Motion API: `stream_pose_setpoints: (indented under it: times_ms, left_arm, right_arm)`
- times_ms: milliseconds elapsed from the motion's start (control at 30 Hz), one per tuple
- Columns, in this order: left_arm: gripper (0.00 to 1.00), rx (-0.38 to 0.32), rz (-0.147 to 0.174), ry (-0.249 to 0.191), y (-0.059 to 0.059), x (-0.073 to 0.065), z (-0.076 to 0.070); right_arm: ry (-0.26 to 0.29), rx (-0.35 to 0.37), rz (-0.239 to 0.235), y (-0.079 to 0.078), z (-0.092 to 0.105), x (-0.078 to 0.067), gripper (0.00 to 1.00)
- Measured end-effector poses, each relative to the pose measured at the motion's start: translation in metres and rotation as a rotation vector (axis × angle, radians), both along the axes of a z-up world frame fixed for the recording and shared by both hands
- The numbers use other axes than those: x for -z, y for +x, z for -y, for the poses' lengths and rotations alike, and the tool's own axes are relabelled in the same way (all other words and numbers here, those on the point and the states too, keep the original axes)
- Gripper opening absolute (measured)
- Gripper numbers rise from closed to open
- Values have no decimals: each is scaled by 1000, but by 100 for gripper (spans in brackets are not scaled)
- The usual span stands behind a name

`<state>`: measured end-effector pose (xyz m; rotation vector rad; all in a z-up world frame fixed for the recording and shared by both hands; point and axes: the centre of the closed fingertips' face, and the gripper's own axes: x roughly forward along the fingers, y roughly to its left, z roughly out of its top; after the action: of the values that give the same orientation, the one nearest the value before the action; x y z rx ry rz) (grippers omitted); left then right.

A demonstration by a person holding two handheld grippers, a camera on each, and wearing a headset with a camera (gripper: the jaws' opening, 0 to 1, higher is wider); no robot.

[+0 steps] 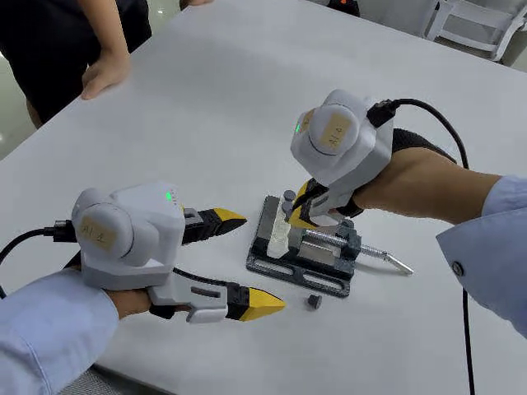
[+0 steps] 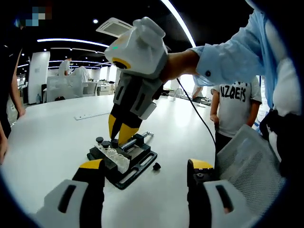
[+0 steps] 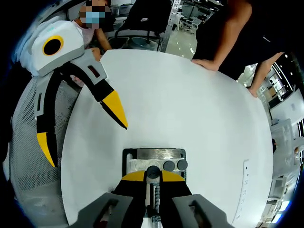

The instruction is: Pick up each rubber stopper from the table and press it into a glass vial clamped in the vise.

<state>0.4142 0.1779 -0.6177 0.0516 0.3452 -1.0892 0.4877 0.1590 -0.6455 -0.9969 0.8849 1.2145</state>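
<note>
A small dark vise [image 1: 272, 262] on the white table clamps a row of glass vials [image 2: 113, 154]. Two of them carry grey rubber stoppers [image 3: 168, 166]. My right gripper [image 1: 298, 212] stands over the row's end, and its yellow-tipped jaws are shut on a third stopper [image 3: 153, 172] sitting at a vial's mouth. One loose stopper [image 1: 314, 301] lies on the table just in front of the vise, also seen as the loose stopper [image 2: 156, 166]. My left gripper [image 1: 247, 262] hovers to the left of the vise, open and holding nothing.
The vise's screw handle [image 1: 387, 257] sticks out to the right. A person's hand [image 1: 103, 74] rests on the far left table edge, and other people stand around. A mesh object [image 2: 247, 156] is beside the table on my near side.
</note>
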Motion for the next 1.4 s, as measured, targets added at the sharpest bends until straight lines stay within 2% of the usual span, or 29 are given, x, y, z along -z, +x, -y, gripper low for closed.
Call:
stream_pose_setpoints:
  times_ms: [233,767,1400]
  left_arm:
    - [68,15,3,20,-2,5,2]
    - [68,2,3,4,1,3,-1]
    - [67,0,1,-1,1,3,-1]
  right_arm:
    - [-8,-14,2,2,1,4,6]
    - [-29,-47,-6,2,-6,9,6]
    - [-90,-115,1,4,-4,12,6]
